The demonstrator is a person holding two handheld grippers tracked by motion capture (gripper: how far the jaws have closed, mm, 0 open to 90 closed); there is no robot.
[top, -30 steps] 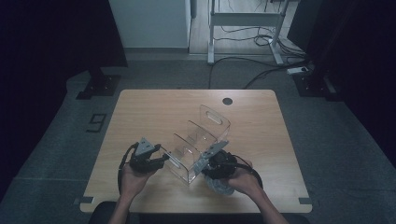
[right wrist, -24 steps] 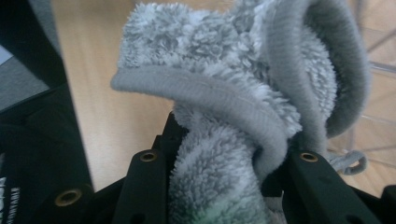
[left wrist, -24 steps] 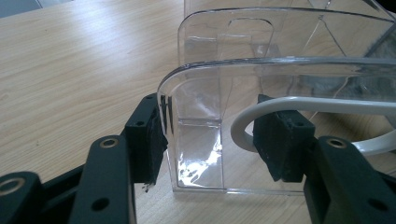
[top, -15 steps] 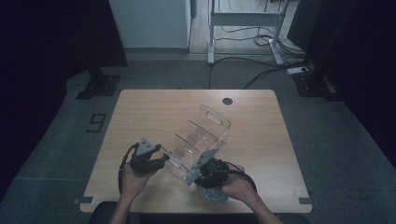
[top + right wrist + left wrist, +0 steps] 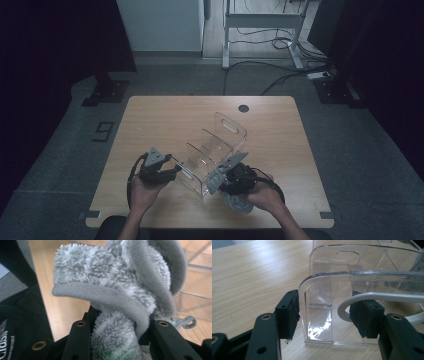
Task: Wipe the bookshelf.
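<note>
One wooden table (image 5: 165,125) sits in a dim room, cables on the grey floor (image 5: 260,82) beyond its far edge. Clear acrylic organizer (image 5: 215,150) stands near the table's near edge, dividers inside; its compartments look empty, though glare makes this uncertain. Left gripper (image 5: 327,315) straddles the organizer's near left wall, jaws just opened further, pads apparently not pressing. Right gripper (image 5: 120,327), at the organizer's near right end, is clamped on a bunched grey fluffy cloth (image 5: 112,290).

Wooden table (image 5: 165,120), centre frame; grey floor; white cabinet (image 5: 160,25) top centre; metal frame (image 5: 260,22) with cables, upper right; dim light.
</note>
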